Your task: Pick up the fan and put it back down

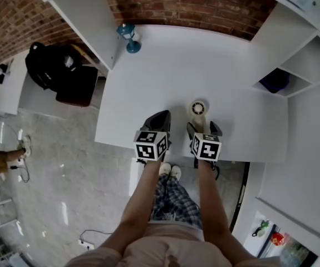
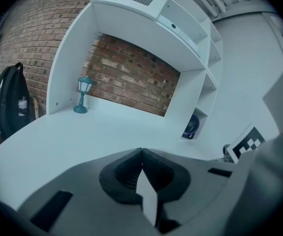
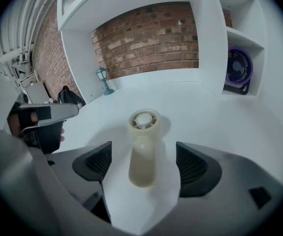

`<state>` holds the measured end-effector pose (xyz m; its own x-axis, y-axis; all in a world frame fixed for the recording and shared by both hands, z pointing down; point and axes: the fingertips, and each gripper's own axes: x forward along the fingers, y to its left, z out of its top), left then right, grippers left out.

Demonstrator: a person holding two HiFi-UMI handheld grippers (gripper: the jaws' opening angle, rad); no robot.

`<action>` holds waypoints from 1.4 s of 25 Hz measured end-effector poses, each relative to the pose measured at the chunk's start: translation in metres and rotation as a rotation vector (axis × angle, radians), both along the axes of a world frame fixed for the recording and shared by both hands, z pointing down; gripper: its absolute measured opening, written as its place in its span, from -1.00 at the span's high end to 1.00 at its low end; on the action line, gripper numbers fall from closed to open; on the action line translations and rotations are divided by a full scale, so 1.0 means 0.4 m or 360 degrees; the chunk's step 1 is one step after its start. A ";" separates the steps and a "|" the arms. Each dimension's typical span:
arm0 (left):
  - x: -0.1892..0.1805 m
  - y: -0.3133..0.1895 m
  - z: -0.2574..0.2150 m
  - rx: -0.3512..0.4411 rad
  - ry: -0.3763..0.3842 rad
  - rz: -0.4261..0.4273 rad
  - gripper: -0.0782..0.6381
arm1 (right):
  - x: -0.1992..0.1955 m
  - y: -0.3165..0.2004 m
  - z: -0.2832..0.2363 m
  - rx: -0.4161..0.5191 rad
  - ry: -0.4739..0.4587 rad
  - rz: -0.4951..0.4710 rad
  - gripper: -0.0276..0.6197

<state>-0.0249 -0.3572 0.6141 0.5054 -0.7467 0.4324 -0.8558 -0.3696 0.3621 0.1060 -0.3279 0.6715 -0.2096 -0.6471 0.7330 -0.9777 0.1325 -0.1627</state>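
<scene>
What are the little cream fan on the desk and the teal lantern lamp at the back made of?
The fan looks like moulded plastic, cream and matte: one even colour, rounded handle, thin grille spokes. The lantern lamp is teal, probably painted metal or plastic, with a pale shade; too small to tell which.

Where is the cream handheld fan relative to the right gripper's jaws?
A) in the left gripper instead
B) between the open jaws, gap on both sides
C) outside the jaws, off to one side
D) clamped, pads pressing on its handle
B: in the right gripper view the fan sits between the jaws of the right gripper, with bare white table showing between its handle and each of the pads.
</scene>
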 end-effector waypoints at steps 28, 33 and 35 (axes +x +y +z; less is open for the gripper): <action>-0.051 0.080 -0.333 0.0411 0.0037 0.0116 0.70 | 0.130 0.089 -0.414 0.0679 -0.0078 0.0108 0.43; -0.053 0.101 -0.413 0.0538 0.0049 0.0146 0.70 | 0.160 0.111 -0.546 0.0899 -0.0051 0.0144 0.64; -0.053 0.108 -0.442 0.0584 0.0047 0.0149 0.70 | 0.172 0.117 -0.590 0.0968 -0.0036 0.0153 0.71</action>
<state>-0.0461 -0.3139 0.4374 0.5871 -0.7992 0.1292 -0.8033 -0.5553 0.2153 0.1747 -0.2810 0.4355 -0.1409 -0.9647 0.2224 -0.9871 0.1197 -0.1062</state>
